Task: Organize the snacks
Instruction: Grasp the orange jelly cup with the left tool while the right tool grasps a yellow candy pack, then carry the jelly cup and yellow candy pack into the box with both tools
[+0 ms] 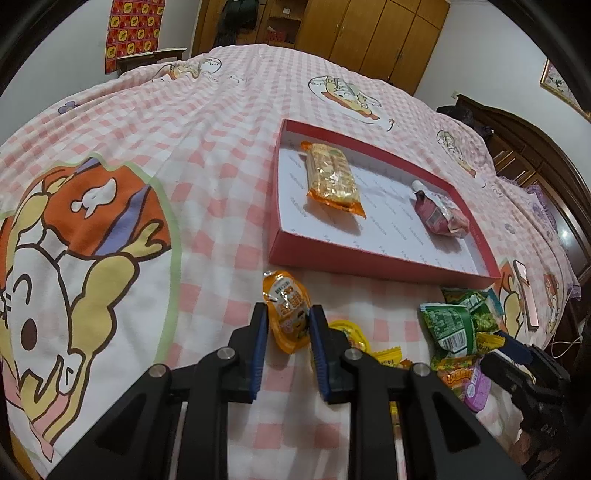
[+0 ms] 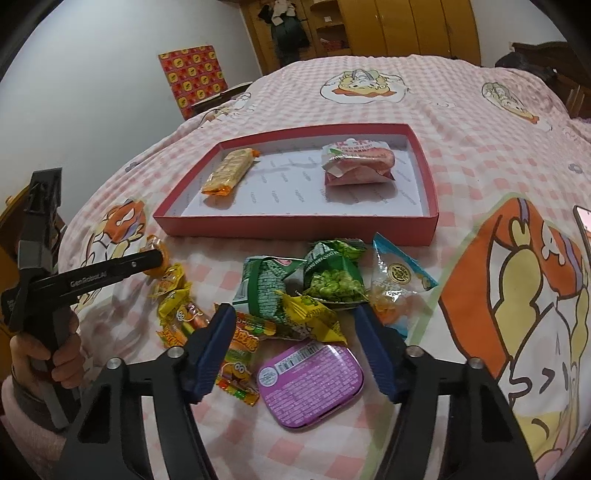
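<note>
Pink-and-white checked bedding with cartoon prints covers the bed (image 2: 461, 122) that carries everything, with wooden wardrobes (image 1: 373, 33) behind it. At far left in the right wrist view, a hand (image 2: 55, 354) grips the handle of the left tool (image 1: 286, 314), whose blue-padded fingers sit on either side of an orange jelly pouch (image 1: 286, 314); the pads look pressed against its sides, so the tool is gripping the pouch, which rests on the bedding just in front of the red box (image 1: 369, 258). That shallow box, white inside, holds an orange-edged cracker pack (image 1: 332, 177) toward its left end and a red-and-pink wrapped snack (image 2: 356, 164) toward its right end, well apart. Near the front wall of the box lies a loose heap: yellow gummy packets (image 2: 181, 306), green pea-snack bags (image 2: 325, 280), a blue-edged clear bag (image 2: 399, 288) and a purple tin (image 2: 310, 384) lying label up. The right tool (image 2: 295, 325) hovers over this heap with its fingers spread wide and nothing between them. Farther right, a pink phone (image 1: 526, 291) lies on the bedding.
</note>
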`<state>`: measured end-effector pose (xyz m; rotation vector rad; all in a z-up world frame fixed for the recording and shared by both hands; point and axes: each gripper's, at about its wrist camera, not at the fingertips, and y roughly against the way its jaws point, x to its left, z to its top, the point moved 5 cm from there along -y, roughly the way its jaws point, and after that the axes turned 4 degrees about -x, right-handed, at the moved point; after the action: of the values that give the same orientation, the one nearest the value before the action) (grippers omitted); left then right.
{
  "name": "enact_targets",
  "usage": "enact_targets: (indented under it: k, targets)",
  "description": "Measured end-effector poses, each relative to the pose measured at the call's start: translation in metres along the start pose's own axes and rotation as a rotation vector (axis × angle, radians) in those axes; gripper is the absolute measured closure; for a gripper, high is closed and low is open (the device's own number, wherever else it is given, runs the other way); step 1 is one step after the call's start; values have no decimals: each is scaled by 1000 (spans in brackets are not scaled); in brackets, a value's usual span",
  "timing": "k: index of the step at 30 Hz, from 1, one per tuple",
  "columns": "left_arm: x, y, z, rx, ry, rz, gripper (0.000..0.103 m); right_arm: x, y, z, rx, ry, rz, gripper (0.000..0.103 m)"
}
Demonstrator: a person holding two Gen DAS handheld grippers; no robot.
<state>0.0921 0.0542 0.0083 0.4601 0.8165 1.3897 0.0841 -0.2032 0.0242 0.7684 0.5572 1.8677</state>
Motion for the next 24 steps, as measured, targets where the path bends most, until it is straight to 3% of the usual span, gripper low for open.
enact_targets:
  k: [8, 16, 24]
  targets:
    - [1, 0, -1, 0, 2, 3, 80, -12, -13, -4, 20, -48, -1, 48]
    - [0, 2, -1, -3, 0, 3, 80, -12, -7, -2, -4, -40, 0, 74]
    - [-4, 13, 4, -26, -8, -1, 80, 4, 6, 1, -33, 10, 26, 75]
